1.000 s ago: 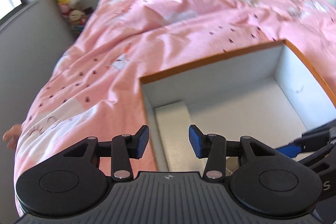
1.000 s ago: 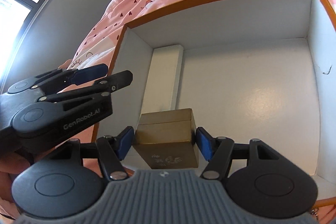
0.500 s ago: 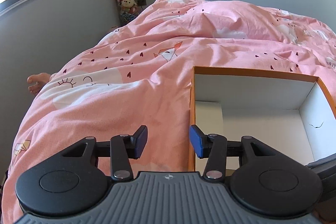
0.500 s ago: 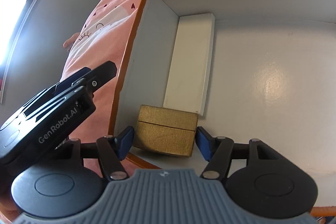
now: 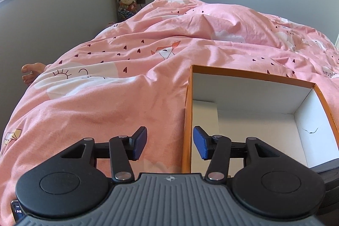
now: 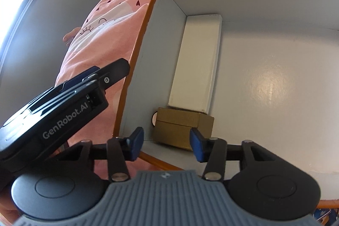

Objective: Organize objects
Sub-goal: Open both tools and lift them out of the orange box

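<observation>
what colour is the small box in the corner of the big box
Gold, seen best in the right wrist view.

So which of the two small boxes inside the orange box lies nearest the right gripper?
The gold box, just beyond the right gripper; the long white box lies behind it.

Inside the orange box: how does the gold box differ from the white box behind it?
The gold box is short and squat with a lid seam; the white box is long, narrow and plain. The gold box sits at the near corner; the white box runs from behind it to the far wall. Both lie along the orange box's left wall.
</observation>
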`<state>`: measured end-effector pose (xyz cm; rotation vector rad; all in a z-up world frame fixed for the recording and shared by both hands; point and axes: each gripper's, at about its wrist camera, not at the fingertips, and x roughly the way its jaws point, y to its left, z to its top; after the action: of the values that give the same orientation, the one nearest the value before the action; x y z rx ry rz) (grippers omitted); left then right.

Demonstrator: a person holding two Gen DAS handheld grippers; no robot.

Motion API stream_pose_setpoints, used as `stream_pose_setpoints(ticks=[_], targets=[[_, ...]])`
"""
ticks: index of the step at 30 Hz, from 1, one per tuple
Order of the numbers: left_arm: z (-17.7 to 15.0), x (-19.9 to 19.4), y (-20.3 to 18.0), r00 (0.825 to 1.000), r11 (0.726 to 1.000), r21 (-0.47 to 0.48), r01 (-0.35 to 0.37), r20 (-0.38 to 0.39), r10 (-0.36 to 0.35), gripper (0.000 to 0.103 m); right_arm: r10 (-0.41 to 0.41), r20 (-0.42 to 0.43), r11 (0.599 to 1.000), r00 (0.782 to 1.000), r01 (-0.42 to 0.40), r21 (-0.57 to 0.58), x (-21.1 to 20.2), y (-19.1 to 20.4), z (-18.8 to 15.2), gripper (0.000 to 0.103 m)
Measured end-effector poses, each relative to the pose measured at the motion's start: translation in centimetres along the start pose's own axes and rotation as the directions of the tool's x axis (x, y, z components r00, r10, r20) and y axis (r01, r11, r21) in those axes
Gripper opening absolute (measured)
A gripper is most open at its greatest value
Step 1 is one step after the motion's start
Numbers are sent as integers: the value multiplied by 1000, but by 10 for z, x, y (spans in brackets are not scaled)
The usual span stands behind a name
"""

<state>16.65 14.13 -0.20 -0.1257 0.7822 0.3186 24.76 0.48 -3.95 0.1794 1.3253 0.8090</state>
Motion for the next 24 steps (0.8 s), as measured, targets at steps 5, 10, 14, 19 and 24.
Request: stream_pose_setpoints(ticks=[5, 10, 14, 19, 24], targets=[[0, -6, -1, 1000, 1000, 1, -1, 11, 1, 59, 26, -2, 1000, 1000, -26, 2, 4, 3, -3, 28], [0, -14, -1, 1000, 1000, 2, 4, 23, -4, 59, -1, 23, 1000, 1000, 1, -28, 1, 10, -5, 28], [1, -23, -6, 999, 1000, 8, 23, 37, -24, 59, -35, 71, 995, 997, 41, -86, -16, 17, -11, 28], [2, -42, -17, 996, 998, 38, 57, 65, -60, 60, -96, 169, 979, 981, 124, -164, -46, 25, -26, 29], [0, -66, -29, 989, 992, 72, 107, 93, -113, 60, -138, 288, 957, 948, 203, -209, -79, 29, -46, 29]])
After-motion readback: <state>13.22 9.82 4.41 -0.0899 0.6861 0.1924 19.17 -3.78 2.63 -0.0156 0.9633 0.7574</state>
